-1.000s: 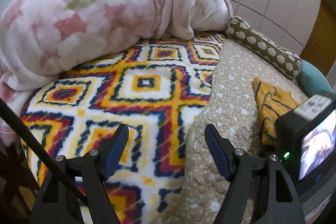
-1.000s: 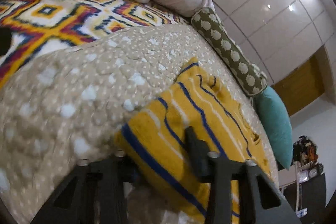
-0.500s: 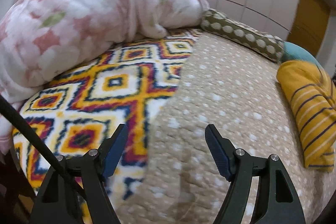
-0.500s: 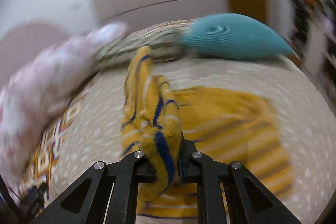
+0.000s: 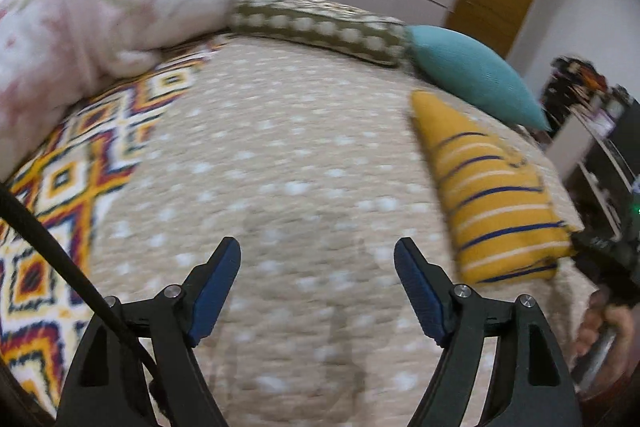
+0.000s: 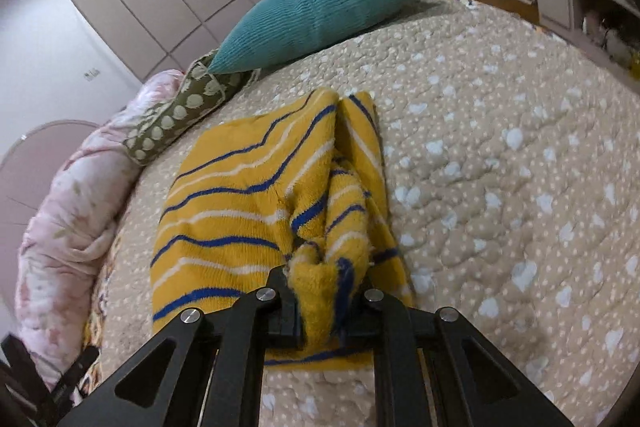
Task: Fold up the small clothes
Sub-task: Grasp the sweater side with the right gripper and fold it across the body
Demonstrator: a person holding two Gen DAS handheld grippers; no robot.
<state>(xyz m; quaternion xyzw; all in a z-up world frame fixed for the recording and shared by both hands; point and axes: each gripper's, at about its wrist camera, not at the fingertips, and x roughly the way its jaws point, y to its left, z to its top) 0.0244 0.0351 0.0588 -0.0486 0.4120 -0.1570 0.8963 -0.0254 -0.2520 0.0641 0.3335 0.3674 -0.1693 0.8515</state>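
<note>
Right gripper point(image 6: 326, 301): fingers pressed together on a bunched fold of the yellow striped garment point(image 6: 256, 211), pinching it at the near edge so the cloth rises in a ridge between the jaws.

Yellow striped garment: knitted, with blue and white stripes; lies on the beige dotted bedspread point(image 6: 500, 167), most of it flat, the gripped side gathered and lifted. In the left wrist view it point(image 5: 492, 203) sits to the right side of the bed, its near corner at the tip of the right gripper point(image 5: 588, 251).

Left gripper point(image 5: 318, 287): jaws spread wide, blue-padded fingers point(image 5: 216, 283) apart, holding nothing, hanging above bare bedspread point(image 5: 280, 167), well apart from the garment.

Teal cushion point(image 6: 320, 11): at the head of the bed, beyond the garment.

Olive spotted bolster point(image 6: 180, 111): beside the cushion.

Pink floral blanket point(image 5: 100, 15): heaped at the left.

Patterned blanket point(image 5: 68, 187): multicoloured diamonds, under the pink heap.
</note>
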